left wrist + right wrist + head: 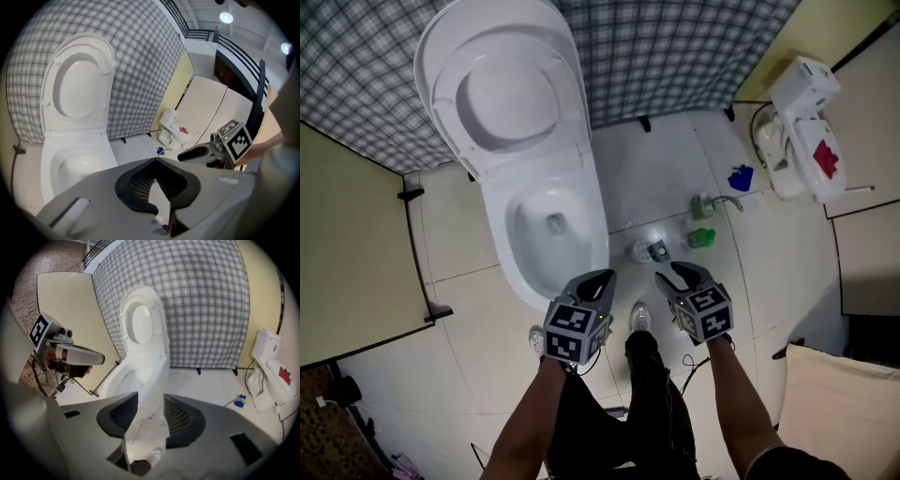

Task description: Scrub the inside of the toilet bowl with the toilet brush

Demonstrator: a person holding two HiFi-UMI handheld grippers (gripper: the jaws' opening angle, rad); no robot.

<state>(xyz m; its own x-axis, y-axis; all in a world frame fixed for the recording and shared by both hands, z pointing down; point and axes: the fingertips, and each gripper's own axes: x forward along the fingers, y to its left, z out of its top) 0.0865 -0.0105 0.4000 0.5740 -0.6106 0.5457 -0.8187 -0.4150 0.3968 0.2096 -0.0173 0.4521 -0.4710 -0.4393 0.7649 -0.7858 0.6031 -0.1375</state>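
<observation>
With lid [506, 98] and seat [442, 89] raised, the toilet bowl [530, 225] stands exposed for scrubbing. The left gripper [602, 278] jaws are together and the right gripper [671, 273] jaws are apart, probably ready for a handle; both are empty. No toilet brush is identifiable among the floor items [701, 237] beside the bowl.

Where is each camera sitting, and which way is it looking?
Head view: on the person's head, looking steeply down at the toilet and floor; shows arms, legs, the left gripper and right gripper.
Left gripper view: on the left gripper, facing the raised lid and checked wall; own jaws closed, right gripper at right.
Right gripper view: on the right gripper, facing the toilet; own jaws apart, empty; left gripper at left.
Shared: both gripper views show the toilet and each other's gripper.
</observation>
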